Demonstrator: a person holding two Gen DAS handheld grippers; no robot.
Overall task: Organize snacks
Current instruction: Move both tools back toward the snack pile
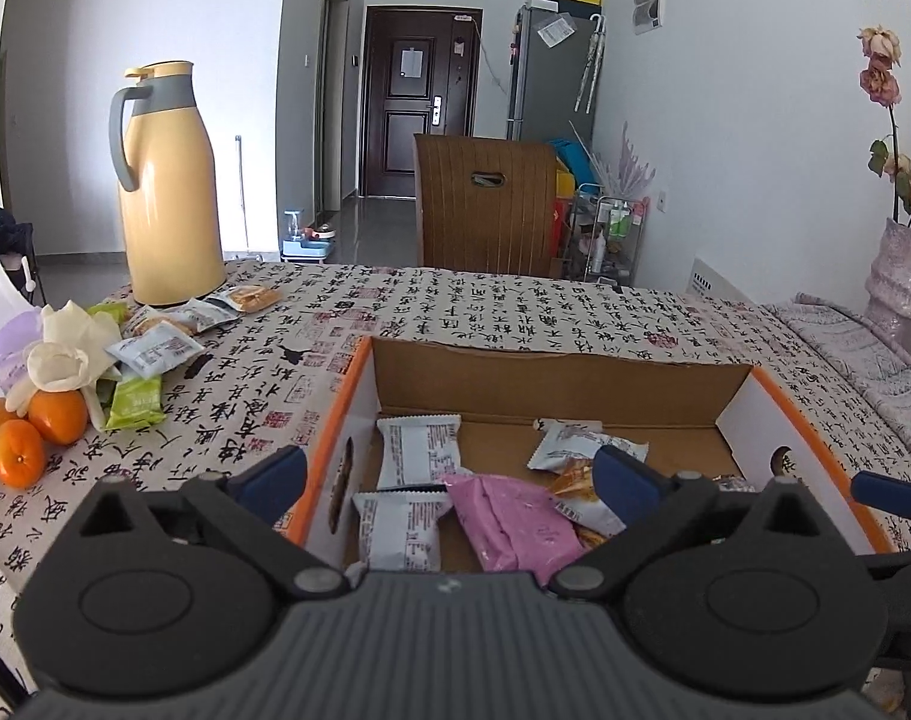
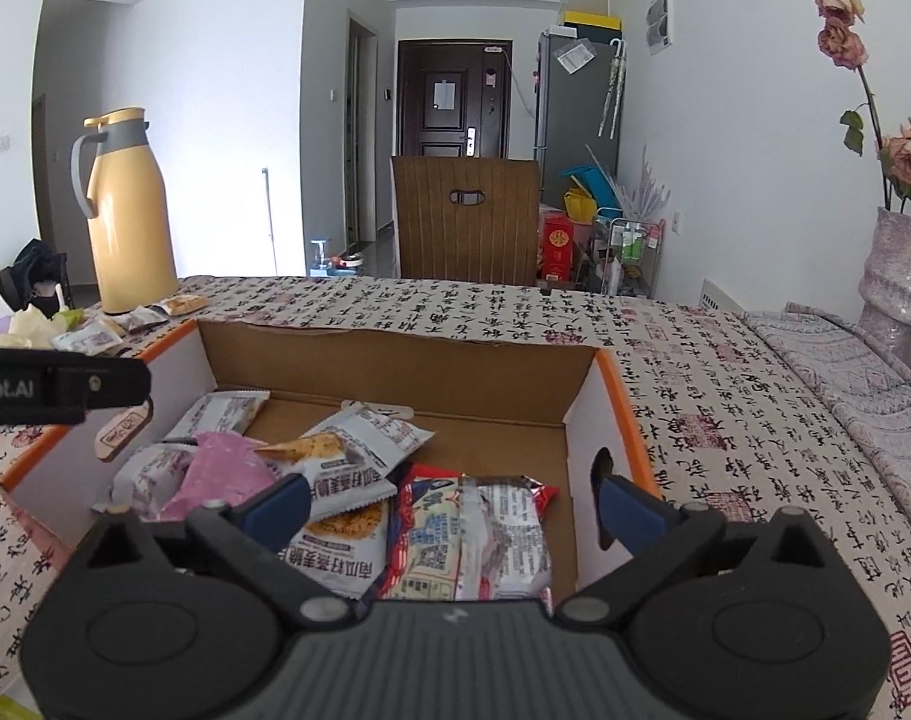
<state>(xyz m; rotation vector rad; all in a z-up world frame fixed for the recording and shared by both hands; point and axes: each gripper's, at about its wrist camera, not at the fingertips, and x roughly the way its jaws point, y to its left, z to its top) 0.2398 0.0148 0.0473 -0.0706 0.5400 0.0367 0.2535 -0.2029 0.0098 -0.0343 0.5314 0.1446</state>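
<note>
An orange-edged cardboard box (image 1: 551, 378) sits on the table and holds several snack packets. In the left wrist view my left gripper (image 1: 449, 480) hangs open over the box's near left part, above a pink packet (image 1: 515, 522) and two white packets (image 1: 416, 456). More loose snacks (image 1: 155, 348) and a green packet (image 1: 134, 402) lie on the table to the left. In the right wrist view my right gripper (image 2: 452, 513) is open over the box (image 2: 395, 366). A red and silver packet (image 2: 473, 534) lies in the box between its fingers, apart from the pads.
A yellow thermos jug (image 1: 167, 192) stands at the back left, with oranges (image 1: 35, 426) and white gloves (image 1: 65, 348) near the left edge. A vase of flowers (image 2: 899, 276) stands at the right. A wooden chair (image 1: 485, 204) is behind the table.
</note>
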